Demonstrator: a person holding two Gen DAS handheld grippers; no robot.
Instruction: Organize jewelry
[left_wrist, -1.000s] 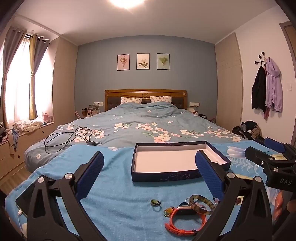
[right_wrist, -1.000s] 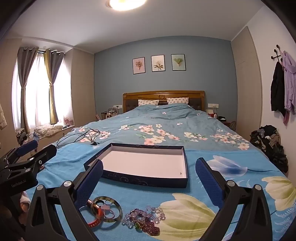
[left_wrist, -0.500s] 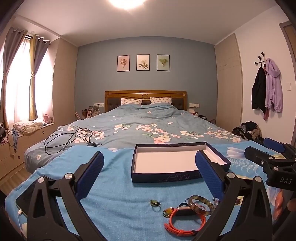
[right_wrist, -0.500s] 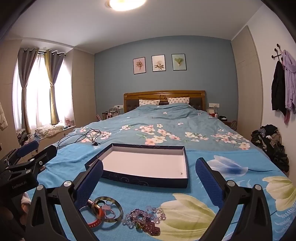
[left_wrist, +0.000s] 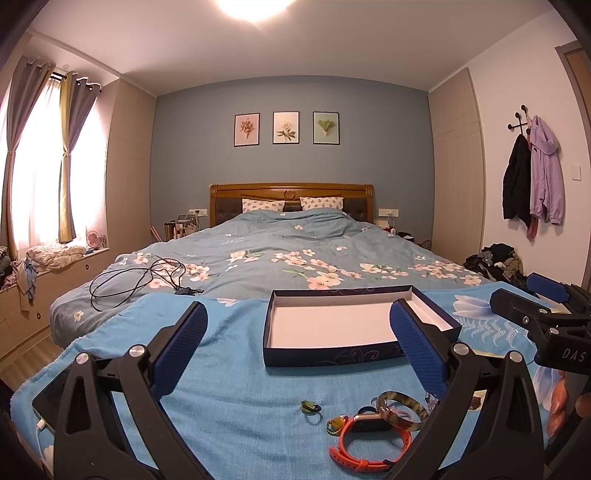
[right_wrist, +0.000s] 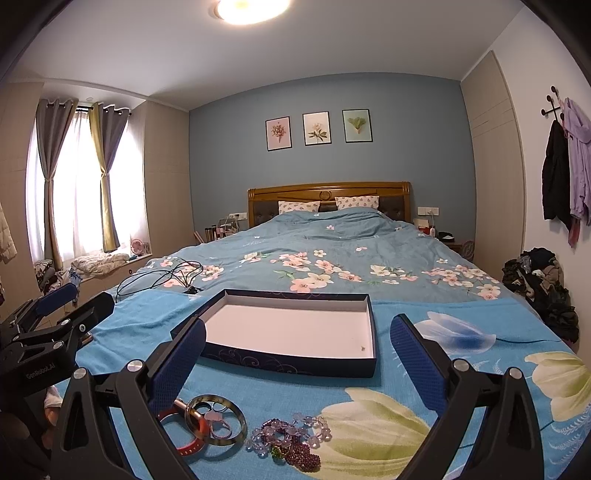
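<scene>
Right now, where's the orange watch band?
Left wrist view, bottom centre-right: orange watch band lies on the blue blanket, touching the tortoiseshell bangle, nearer than the box.

You had a bed (left_wrist: 295, 236) in front of you, its near end covered by a bright blue flowered blanket (right_wrist: 461, 373). On that blanket lay a shallow dark box (right_wrist: 295, 363) with a white inside, and nearer you an orange watch band (left_wrist: 369, 446), a mottled bangle (left_wrist: 400, 404), a small ring (left_wrist: 310, 407) and purple beads (right_wrist: 291, 439). A black cable (left_wrist: 136, 280) lay farther back on the floral duvet.
</scene>
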